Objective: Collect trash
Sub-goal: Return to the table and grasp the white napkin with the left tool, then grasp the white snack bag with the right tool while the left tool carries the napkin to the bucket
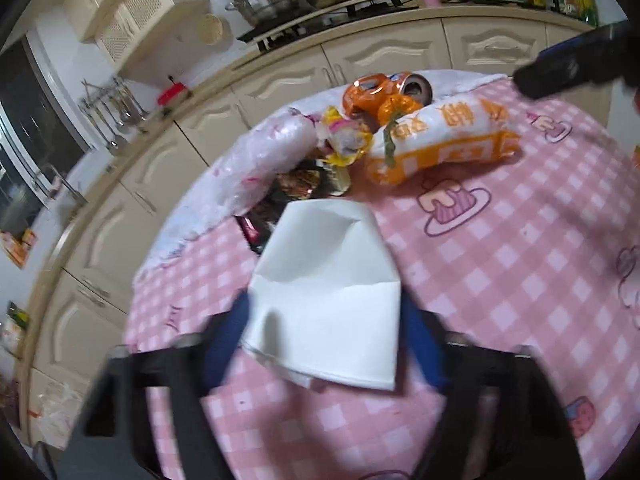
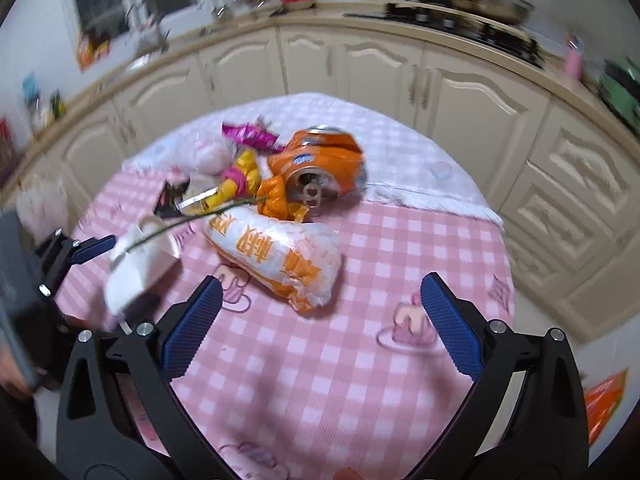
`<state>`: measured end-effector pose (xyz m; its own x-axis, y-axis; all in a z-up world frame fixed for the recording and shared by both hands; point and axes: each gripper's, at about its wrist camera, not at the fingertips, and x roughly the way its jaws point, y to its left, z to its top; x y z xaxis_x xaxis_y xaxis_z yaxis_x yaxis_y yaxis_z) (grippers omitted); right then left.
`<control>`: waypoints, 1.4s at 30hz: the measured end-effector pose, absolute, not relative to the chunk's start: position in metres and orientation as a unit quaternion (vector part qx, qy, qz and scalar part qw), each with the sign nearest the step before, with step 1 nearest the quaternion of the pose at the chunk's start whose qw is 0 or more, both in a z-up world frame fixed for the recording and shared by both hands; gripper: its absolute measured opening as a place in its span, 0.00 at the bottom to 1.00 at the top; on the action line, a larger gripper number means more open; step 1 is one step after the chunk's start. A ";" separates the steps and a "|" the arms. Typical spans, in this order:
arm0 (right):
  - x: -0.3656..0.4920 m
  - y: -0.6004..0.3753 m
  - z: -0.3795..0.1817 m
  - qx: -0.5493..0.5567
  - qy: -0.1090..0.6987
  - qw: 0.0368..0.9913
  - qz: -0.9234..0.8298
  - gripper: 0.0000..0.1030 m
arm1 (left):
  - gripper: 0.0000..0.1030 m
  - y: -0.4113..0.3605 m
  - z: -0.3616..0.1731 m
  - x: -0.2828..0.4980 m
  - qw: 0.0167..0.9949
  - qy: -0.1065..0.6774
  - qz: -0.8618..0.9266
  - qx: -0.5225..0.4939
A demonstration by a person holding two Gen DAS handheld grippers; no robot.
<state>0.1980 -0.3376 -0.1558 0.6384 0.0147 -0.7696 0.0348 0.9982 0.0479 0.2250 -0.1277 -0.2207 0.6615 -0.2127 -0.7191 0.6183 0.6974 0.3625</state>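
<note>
While the left hand-held gripper point(image 1: 324, 320) pinches white paper point(image 1: 328, 292), the right hand-held gripper point(image 2: 320, 300) gapes over bare tablecloth point(image 2: 420, 248).

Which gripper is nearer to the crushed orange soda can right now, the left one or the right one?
Right, though neither is close. The right gripper, open, hovers short of the can, with the orange-and-white bag between them. The left gripper is off to the side, around the white napkin.
</note>
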 end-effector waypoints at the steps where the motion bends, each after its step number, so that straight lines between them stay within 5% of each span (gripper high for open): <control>1: 0.205 -0.333 -0.159 0.010 0.428 0.904 -0.001 0.94 | 0.39 -0.129 -0.220 0.226 0.858 0.335 -0.240 0.308; 7: 0.253 -0.298 -0.185 -0.105 0.462 0.880 0.046 0.92 | 0.26 -0.121 -0.203 0.231 0.863 0.338 -0.251 0.280; 9: 0.263 -0.294 -0.194 -0.107 0.481 0.868 0.069 0.66 | 0.23 -0.110 -0.191 0.235 0.870 0.345 -0.256 0.242; 13: 0.252 -0.294 -0.190 -0.088 0.483 0.867 0.087 0.48 | 0.16 -0.087 -0.168 0.243 0.884 0.352 -0.257 0.170; 31: 0.149 -0.355 -0.142 0.144 0.429 0.877 0.163 0.47 | 0.10 -0.060 -0.099 0.195 0.895 0.318 -0.311 0.021; 42: 0.068 -0.526 -0.135 0.286 0.330 0.898 -0.056 0.47 | 0.10 -0.237 -0.078 0.169 0.823 0.300 -0.482 0.035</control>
<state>0.0680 -0.5257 -0.1352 0.7763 0.0879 -0.6242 0.2894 0.8300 0.4768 0.1692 -0.2372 -0.0778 0.3556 -0.7712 -0.5279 0.8135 0.5335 -0.2314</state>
